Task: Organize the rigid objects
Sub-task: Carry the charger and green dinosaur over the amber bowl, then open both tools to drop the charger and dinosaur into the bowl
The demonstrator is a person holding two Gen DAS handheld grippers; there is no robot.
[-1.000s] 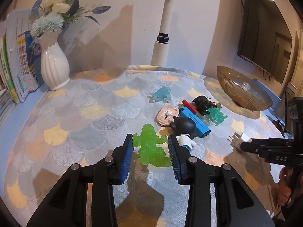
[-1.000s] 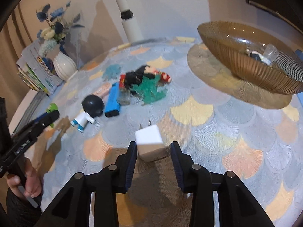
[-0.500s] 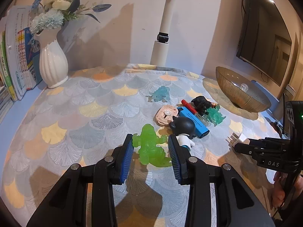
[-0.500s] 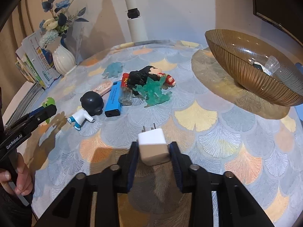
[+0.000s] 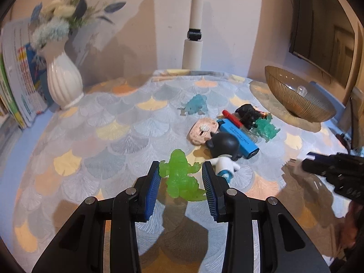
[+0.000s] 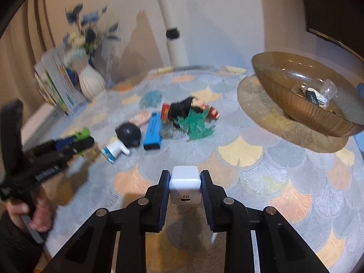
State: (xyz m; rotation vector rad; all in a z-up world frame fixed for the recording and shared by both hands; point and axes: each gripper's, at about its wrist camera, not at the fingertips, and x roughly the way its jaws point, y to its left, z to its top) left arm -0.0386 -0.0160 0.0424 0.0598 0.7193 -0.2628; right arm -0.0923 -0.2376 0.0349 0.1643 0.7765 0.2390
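Observation:
My left gripper (image 5: 180,179) is shut on a translucent green monster figure (image 5: 180,176) and holds it just above the patterned tablecloth. My right gripper (image 6: 184,182) is shut on a white PD charger block (image 6: 184,185), lifted off the cloth. A heap of small toys lies mid-table: a black-headed figure (image 5: 224,146), a blue rectangular case (image 5: 240,137), a pink disc (image 5: 202,130), a teal figure (image 5: 266,126), a black figure (image 5: 246,112) and a light-blue figure (image 5: 195,107). An amber glass bowl (image 6: 284,97) stands at the right, with small items inside.
A white vase with blue flowers (image 5: 63,82) and standing books (image 5: 18,77) are at the back left. A white pole (image 5: 193,38) rises behind the table. A dark screen (image 5: 323,22) hangs on the right wall.
My right gripper closed on the charger and lifted it, tilting it so the PD port faces the camera. My left gripper rose slightly with the green figure in it.

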